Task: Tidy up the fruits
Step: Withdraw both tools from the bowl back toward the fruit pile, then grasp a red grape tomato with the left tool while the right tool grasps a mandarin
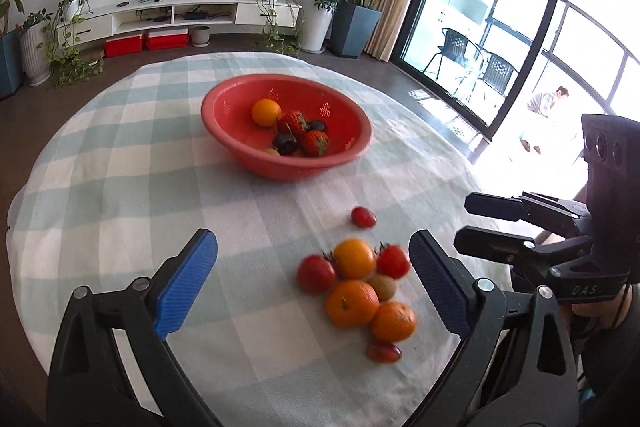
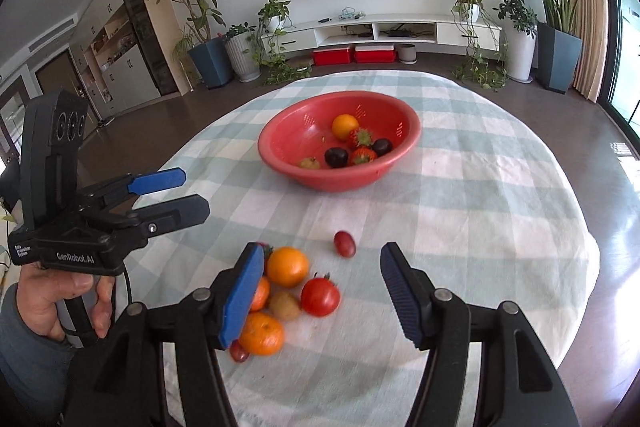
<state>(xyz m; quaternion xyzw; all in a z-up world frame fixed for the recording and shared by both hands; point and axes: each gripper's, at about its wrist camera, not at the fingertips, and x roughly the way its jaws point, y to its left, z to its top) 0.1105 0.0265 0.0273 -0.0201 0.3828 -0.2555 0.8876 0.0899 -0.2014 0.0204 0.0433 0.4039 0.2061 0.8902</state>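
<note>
- Both tools spread, holding nothing: left tool (image 1: 313,281), right tool (image 2: 322,293).
- Loose fruit pile (image 2: 286,293) sits lower centre on the counter (image 2: 500,211).
- We hover over the pile, likely to feed the red bowl (image 2: 280,151) mid-frame.

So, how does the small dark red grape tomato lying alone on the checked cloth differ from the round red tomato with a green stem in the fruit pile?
The small dark red grape tomato is oval; the round red tomato is nearly spherical. The grape tomato is clearly smaller and darker. It lies apart on the checked cloth, while the round tomato sits close against the brown kiwi. No stem shows on the grape tomato. Both are outside the red plastic bowl.
</note>
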